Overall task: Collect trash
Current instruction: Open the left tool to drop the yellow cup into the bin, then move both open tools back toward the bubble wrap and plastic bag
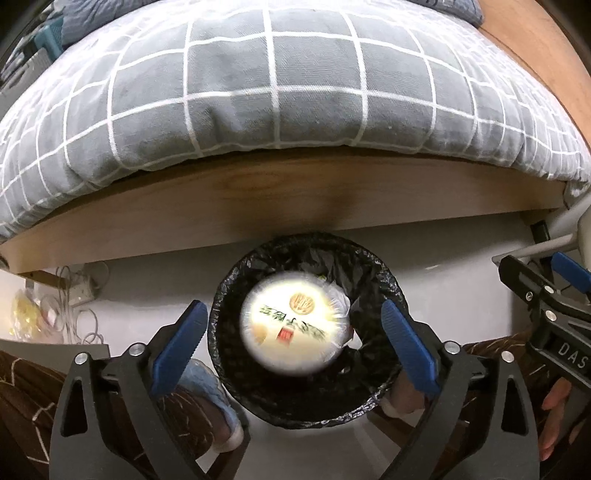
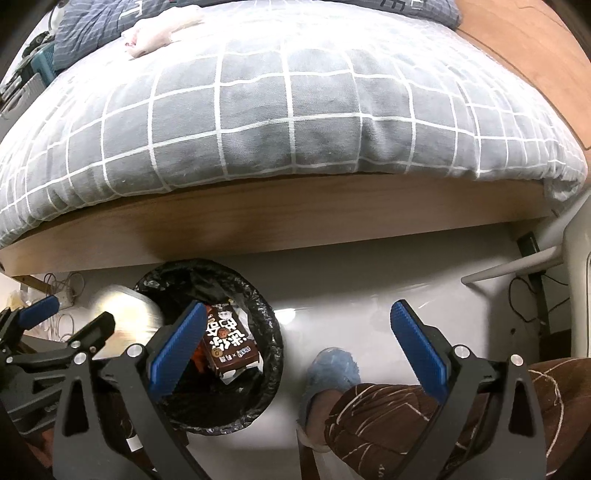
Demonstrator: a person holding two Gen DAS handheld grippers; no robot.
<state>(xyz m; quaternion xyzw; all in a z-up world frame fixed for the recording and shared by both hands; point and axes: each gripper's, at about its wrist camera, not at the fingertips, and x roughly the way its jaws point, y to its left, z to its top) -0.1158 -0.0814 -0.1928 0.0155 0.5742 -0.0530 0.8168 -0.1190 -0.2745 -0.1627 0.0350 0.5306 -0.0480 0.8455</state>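
Both my tongs, left gripper (image 1: 291,336) and right gripper (image 2: 299,339), are gaping wide and empty while the blurred round cream-coloured foil-lidded tub (image 1: 295,325) is dropping toward the black-bagged round bin (image 1: 384,280); drifting left, it could be clipping the near rim and tumbling onto the floor.

Home bedroom, pretty obvious. Bed (image 1: 295,206) with wood frame fills upper half of both views, grey quilt with white grid (image 1: 280,92) spread over it, pinkish garment (image 2: 159,35) lying on far part. Small bin with black liner (image 1: 306,332) on pale floor (image 2: 369,295) just in front of bed. Power strip and tangled white cables (image 1: 79,295) on floor near bed's left end. Person in brown patterned pyjama trousers (image 2: 399,417) and fluffy blue slipper (image 2: 332,369) standing beside bin.
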